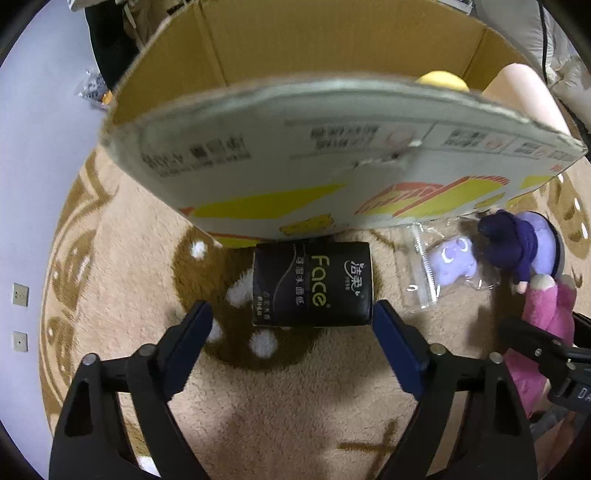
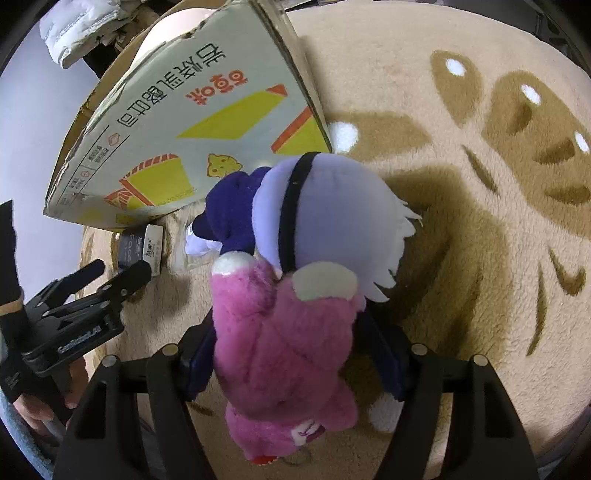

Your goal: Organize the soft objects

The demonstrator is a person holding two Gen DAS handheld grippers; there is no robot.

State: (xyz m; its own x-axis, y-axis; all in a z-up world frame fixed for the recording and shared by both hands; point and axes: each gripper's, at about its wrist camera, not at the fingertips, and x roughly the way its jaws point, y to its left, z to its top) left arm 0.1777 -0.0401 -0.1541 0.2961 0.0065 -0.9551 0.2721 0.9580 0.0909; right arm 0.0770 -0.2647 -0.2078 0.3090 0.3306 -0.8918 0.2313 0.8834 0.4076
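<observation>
We see a beige plush rug with brown patterns and white dots spread over the floor; beyond its left edge lies pale flooring; two small square plates sit there; a crinkled packet rests farther back; a white padded garment lies behind.

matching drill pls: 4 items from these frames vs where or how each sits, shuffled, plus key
1. tissue pack
2. pink plush
3. cardboard box
4. small lilac toy

A. between the right gripper's fingers
B. sealed in a clear bag on the rug
C. open, standing on the rug
D. ahead of the open left gripper, against the box

Pairs: 1-D, 2-A, 3-C, 4-B
</observation>
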